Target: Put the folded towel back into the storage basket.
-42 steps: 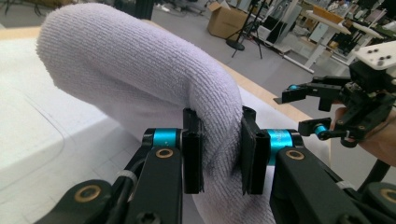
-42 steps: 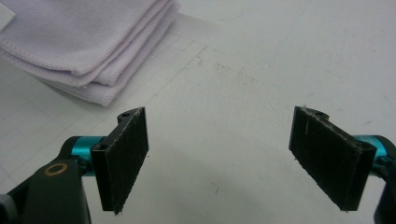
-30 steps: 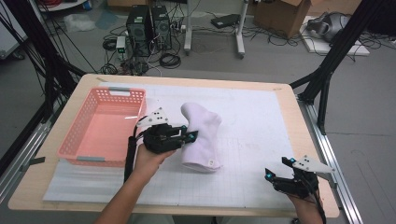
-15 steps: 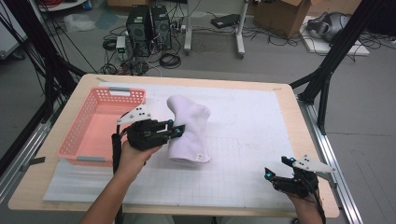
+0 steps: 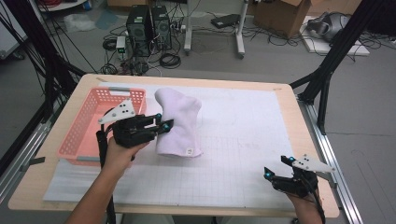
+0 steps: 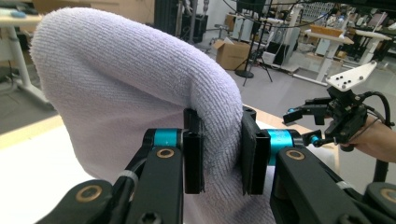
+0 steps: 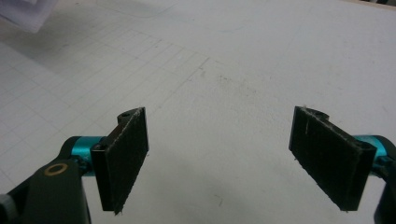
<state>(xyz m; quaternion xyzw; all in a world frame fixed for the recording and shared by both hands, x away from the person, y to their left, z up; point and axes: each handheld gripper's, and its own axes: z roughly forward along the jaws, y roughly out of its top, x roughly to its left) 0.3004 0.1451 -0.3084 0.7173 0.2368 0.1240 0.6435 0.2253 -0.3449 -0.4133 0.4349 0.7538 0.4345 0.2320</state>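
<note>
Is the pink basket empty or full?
Looks empty: the basket shows bare mesh inside, and the towel is outside it, pinched in the left gripper.

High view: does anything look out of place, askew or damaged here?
Nothing stands out. The left gripper pinches a fold of the white towel, bunched and lifted beside the pink basket. The right gripper rests open, apart.

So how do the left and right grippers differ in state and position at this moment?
The left gripper has its jaws shut on a fold of the pale towel; the right gripper has its jaws wide apart with nothing between them. The left gripper is beside the pink basket; the right sits at the mat's near right corner. Both have black pads and blue fittings.
</note>
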